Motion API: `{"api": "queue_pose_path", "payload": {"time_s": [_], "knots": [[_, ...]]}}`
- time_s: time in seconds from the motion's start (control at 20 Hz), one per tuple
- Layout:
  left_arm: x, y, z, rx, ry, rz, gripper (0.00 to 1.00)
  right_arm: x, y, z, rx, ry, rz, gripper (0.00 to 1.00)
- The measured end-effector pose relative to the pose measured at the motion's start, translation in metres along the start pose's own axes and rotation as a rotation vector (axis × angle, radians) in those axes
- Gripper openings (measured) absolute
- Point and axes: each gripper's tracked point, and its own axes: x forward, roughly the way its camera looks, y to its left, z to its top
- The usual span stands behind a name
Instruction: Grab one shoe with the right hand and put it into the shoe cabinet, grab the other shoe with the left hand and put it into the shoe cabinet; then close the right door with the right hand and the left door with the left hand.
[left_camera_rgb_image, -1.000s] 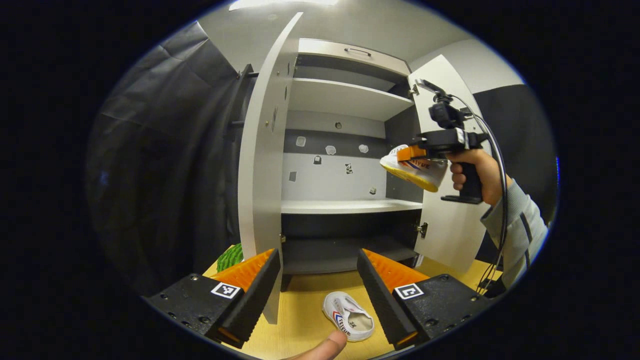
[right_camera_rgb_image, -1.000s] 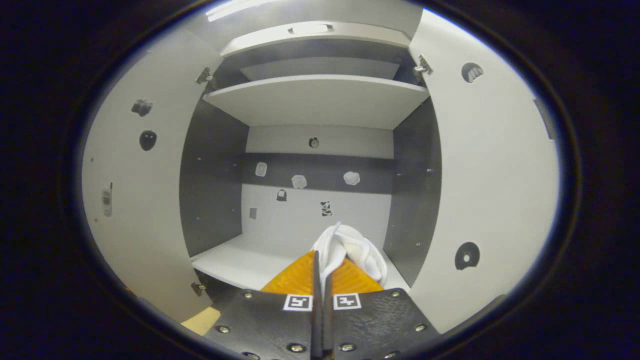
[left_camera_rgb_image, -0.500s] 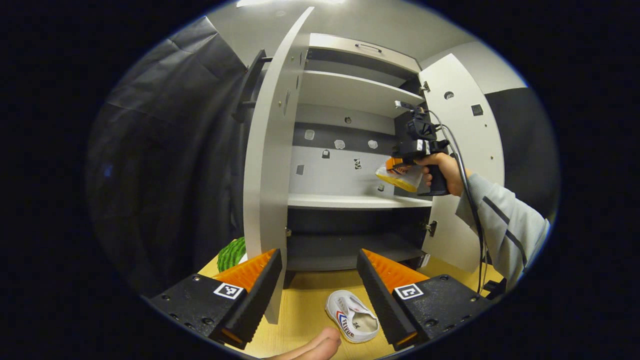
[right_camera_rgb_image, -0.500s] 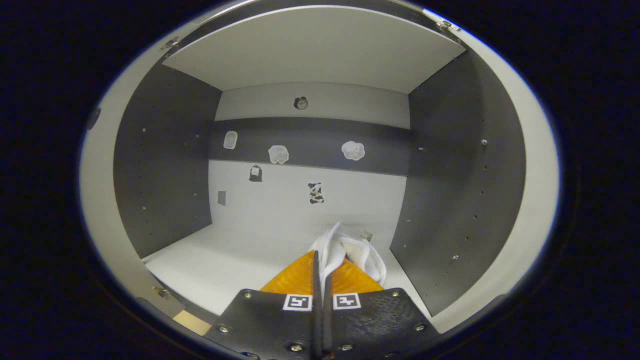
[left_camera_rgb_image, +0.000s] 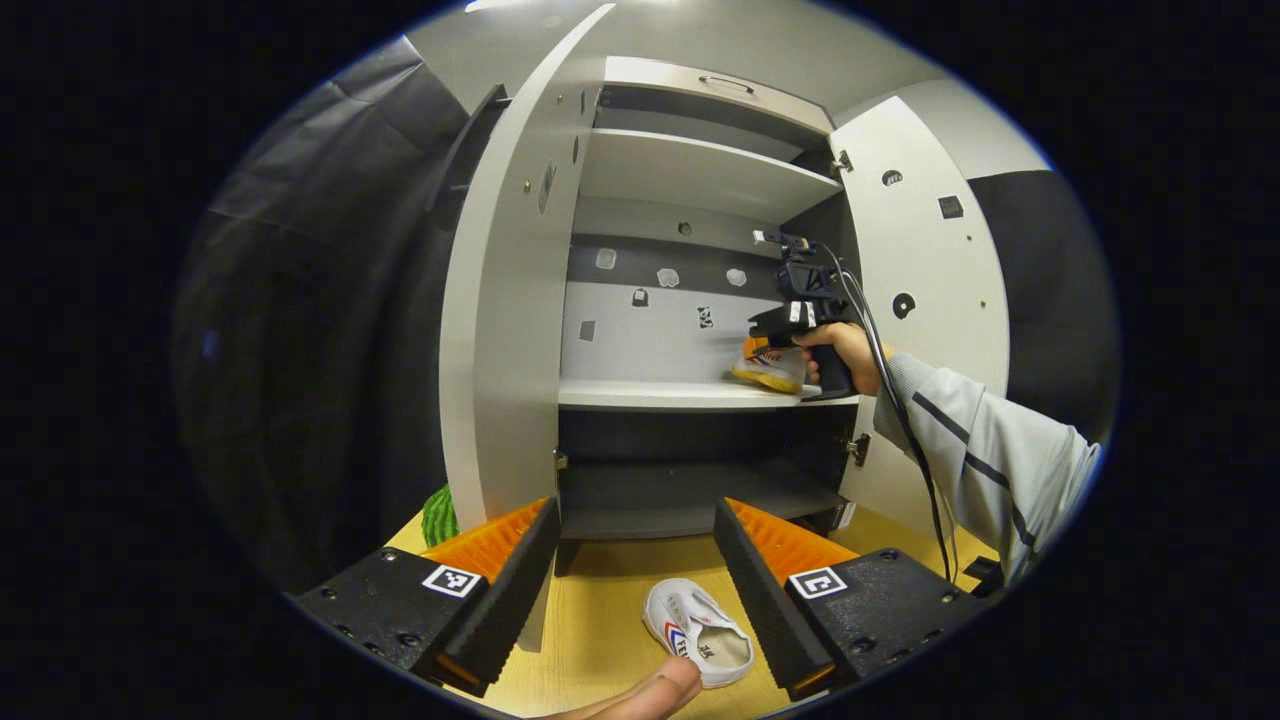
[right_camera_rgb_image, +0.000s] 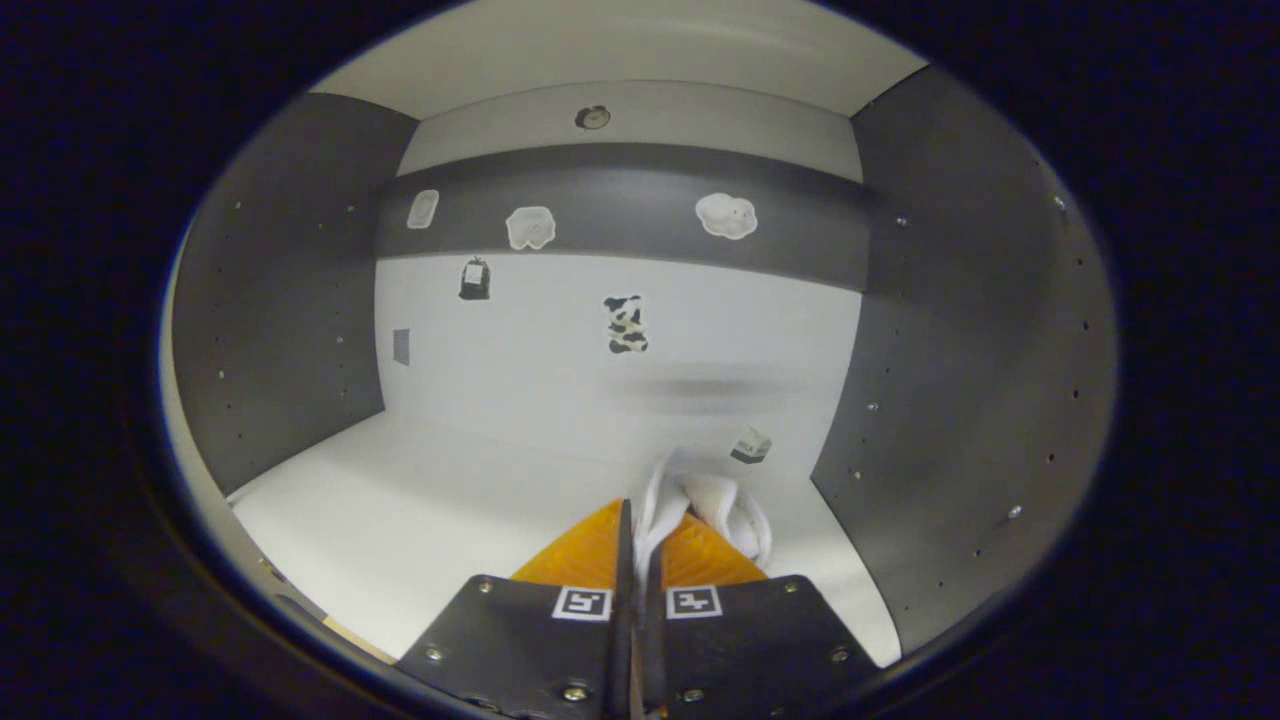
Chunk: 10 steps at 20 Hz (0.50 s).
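Right gripper (right_camera_rgb_image: 640, 525) clamped on first shoe (right_camera_rgb_image: 705, 500), now carried deep over middle shelf (right_camera_rgb_image: 420, 500) | release next | left gripper (left_camera_rgb_image: 635, 560) spread above second shoe (left_camera_rgb_image: 698, 635)

Right hand-held gripper (right_camera_rgb_image: 640, 520) clamped on white shoe (right_camera_rgb_image: 715, 505), just above pale shelf (right_camera_rgb_image: 420, 500) inside cabinet.

Bright overhead light glares at twelve o'clock in the left gripper view, the shoe cabinet (left_camera_rgb_image: 700, 300) bows toward the fisheye edges, and a soft blurred shadow smears its back wall (right_camera_rgb_image: 700, 385).
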Motion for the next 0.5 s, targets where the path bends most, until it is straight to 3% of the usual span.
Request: {"api": "queue_pose_path", "payload": {"time_s": [0.1, 0.15, 0.3, 0.35, 0.4, 0.5], "knots": [[0.001, -0.001, -0.001, 0.002, 0.005, 0.002, 0.96, -0.005, 0.004, 0.003, -0.006, -0.009, 0.009, 0.12], [0.002, -0.004, 0.001, 0.007, 0.0, 0.002, 0.96, -0.01, 0.004, 0.005, -0.006, -0.013, 0.008, 0.33], [-0.002, -0.008, 0.002, 0.012, -0.006, -0.006, 0.96, -0.041, 0.022, 0.025, 0.012, -0.081, 0.069, 0.67], [-0.004, -0.01, 0.002, 0.014, -0.008, -0.01, 0.96, -0.056, 0.017, 0.035, 0.003, -0.112, 0.033, 0.87], [-0.007, -0.012, 0.003, 0.017, -0.013, -0.013, 0.96, -0.063, 0.009, 0.04, -0.012, -0.14, -0.01, 0.98], [-0.013, -0.016, 0.003, 0.028, -0.018, -0.012, 0.96, -0.098, 0.013, 0.053, -0.005, -0.191, -0.01, 0.98]]}}
